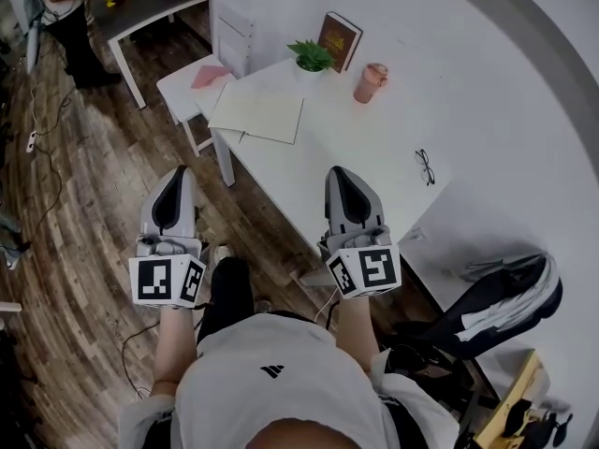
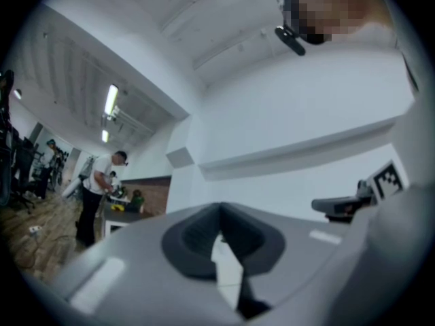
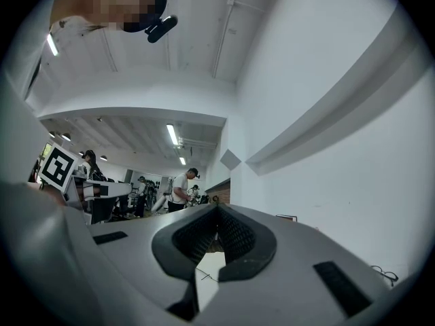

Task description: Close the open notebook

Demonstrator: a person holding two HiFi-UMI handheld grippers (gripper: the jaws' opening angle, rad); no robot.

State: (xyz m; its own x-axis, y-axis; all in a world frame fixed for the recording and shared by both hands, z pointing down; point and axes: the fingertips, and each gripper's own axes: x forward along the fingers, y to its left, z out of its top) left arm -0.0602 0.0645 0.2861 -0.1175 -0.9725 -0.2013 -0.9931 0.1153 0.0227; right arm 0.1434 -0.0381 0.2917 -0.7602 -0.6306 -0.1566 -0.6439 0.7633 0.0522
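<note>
The notebook point(image 1: 257, 113) lies open and flat on the far left end of the table point(image 1: 365, 148), its pale pages facing up. Nothing touches it.

Also on the table:
- A small green plant point(image 1: 310, 57) sits just beyond the notebook, at the far edge.
- A brown book point(image 1: 339, 41) stands propped against the wall, just right of the plant.
- A pink cup point(image 1: 371, 83) stands near them, a little further in.
- A pair of glasses point(image 1: 425, 166) lies alone towards the table's right end.

A white stool point(image 1: 187, 92) stands just off the table's left end, close to the notebook.

The left gripper point(image 1: 178, 171) hangs over the wooden floor point(image 1: 84, 213), off the table's near left side. Its jaws are pressed together at the tips with nothing between them. The right gripper point(image 1: 339, 171) hangs over the table's near edge. Its jaws are also closed on nothing (its own view shows the ribbed pads meeting at the tip). Both grippers point towards the far end of the table and are well apart from the notebook.

A person point(image 1: 70, 12) stands well beyond the table's left end, bent over another desk.
</note>
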